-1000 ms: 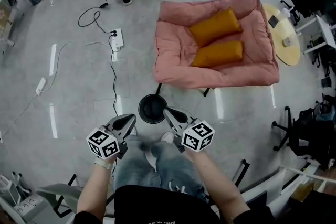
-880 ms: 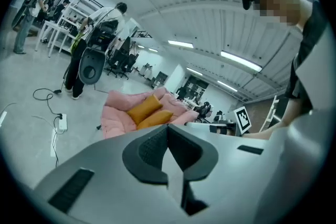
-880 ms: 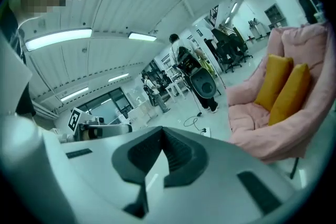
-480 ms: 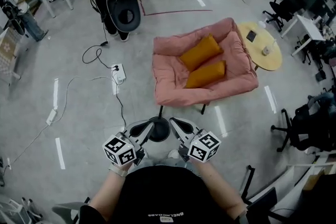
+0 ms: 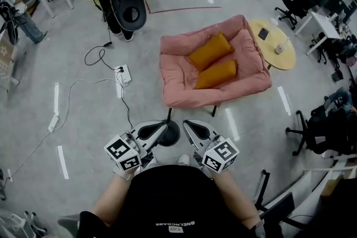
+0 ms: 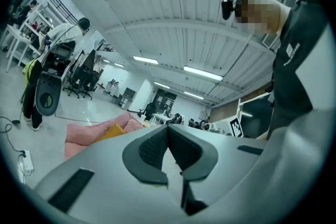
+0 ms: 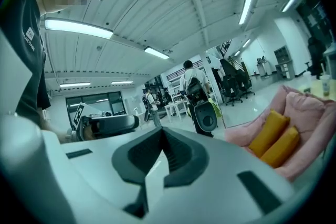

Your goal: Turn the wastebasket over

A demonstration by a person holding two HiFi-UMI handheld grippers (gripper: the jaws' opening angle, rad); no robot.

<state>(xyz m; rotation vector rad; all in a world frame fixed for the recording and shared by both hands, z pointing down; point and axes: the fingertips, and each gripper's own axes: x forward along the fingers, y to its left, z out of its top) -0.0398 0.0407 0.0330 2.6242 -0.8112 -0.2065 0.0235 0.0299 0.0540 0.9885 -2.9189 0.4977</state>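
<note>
Head view: both claws are held out level in front of a black shirt (image 5: 167, 198). Its white chest print is upside down and too small to read. The left claw (image 5: 162, 129) and right claw (image 5: 187, 124) are each pinched together and empty. Each carries a cube of black-and-white square markers with no lettering. The wastebasket (image 5: 172, 136) is a dark round shape on the floor, just past the left claw's tips and between the two claws. Farther ahead stands a pink sofa (image 5: 184, 72) with two orange cushions (image 5: 209, 51). A round table (image 5: 287, 58) is right of it, and a power strip (image 5: 126, 74) lies ahead-left.

Left gripper view: the left claw (image 6: 168, 128) has its ribbed pads meeting at the tip, with nothing between them. The sofa (image 6: 86, 134) lies beyond, to the left. To the right sits a marker cube (image 6: 235, 126), and above it a dark sleeve with a white print I cannot read.

Right gripper view: the right claw (image 7: 160, 131) is likewise closed and bare. The sofa (image 7: 310, 113) and cushions (image 7: 273, 136) lie right of its tips, and the left claw (image 7: 105, 123) left of them. The shirt print at far left is illegible.
</note>
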